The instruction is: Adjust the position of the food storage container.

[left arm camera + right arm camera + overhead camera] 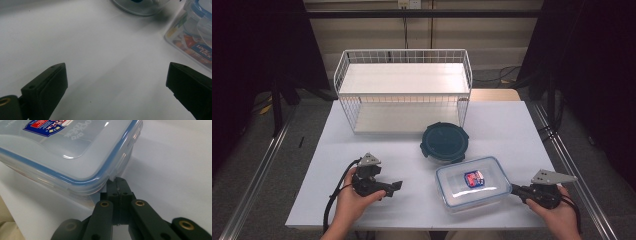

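My right claw [117,185] is pressed together against the clear box [472,182]; my left claw [116,82] is spread over the table [377,200].

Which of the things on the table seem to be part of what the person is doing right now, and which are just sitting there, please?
In use: rectangular clear container, right gripper shut at its corner, nothing visibly clamped; left gripper open beside it.

Lying about: round dark-lidded container; white wire shelf.
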